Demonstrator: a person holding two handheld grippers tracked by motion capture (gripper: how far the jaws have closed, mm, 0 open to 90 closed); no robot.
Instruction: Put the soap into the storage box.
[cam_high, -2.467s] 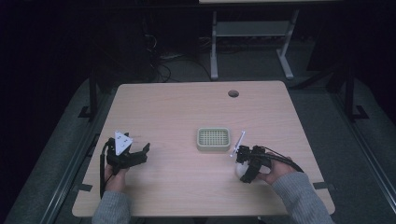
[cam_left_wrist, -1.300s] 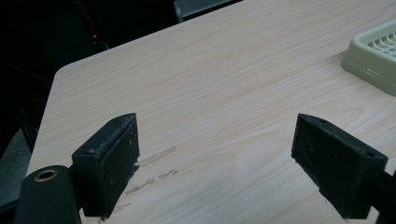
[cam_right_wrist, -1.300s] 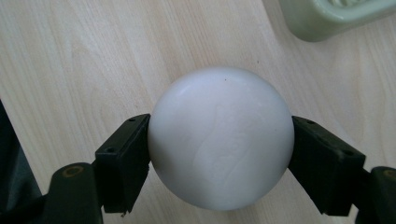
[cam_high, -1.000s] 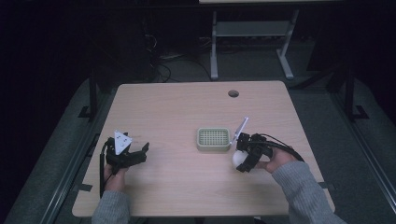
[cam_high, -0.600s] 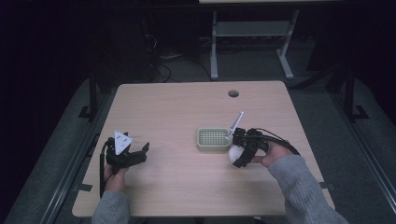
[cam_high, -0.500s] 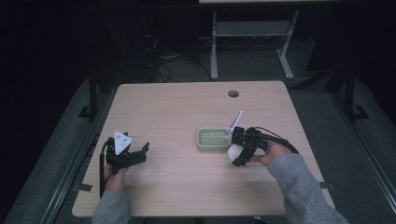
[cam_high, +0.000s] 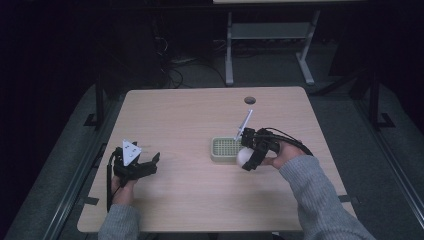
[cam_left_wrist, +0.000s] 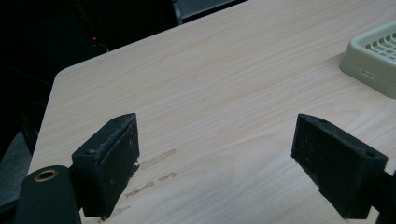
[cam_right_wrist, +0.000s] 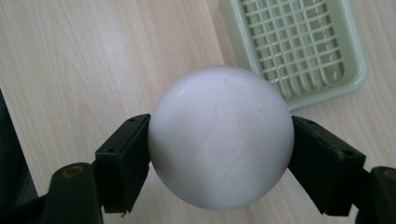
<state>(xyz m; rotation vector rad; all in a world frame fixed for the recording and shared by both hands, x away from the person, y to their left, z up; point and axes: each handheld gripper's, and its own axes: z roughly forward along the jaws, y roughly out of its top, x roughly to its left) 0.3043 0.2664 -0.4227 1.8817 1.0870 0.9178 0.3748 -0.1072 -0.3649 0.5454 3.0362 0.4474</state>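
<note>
Right gripper clenched on a white ball, one jaw pressed to each side at its widest girth. In the high view the ball hangs at the near right corner of a pale green slotted tray, just beside or partly over its rim; the right gripper view places the tray ahead of the ball, with bare wooden table directly beneath. Left gripper released, jaws spread wide with nothing between them, low over the table well apart from the tray; it sits at the table's near left in the high view.

The ball's matt, faintly embossed surface and rounded form suggest a light, rigid and smooth thing, possibly soap, though the material cannot be told. Judged so, it is liable to squirt from flat jaws unless held across its full diameter, as here.
</note>
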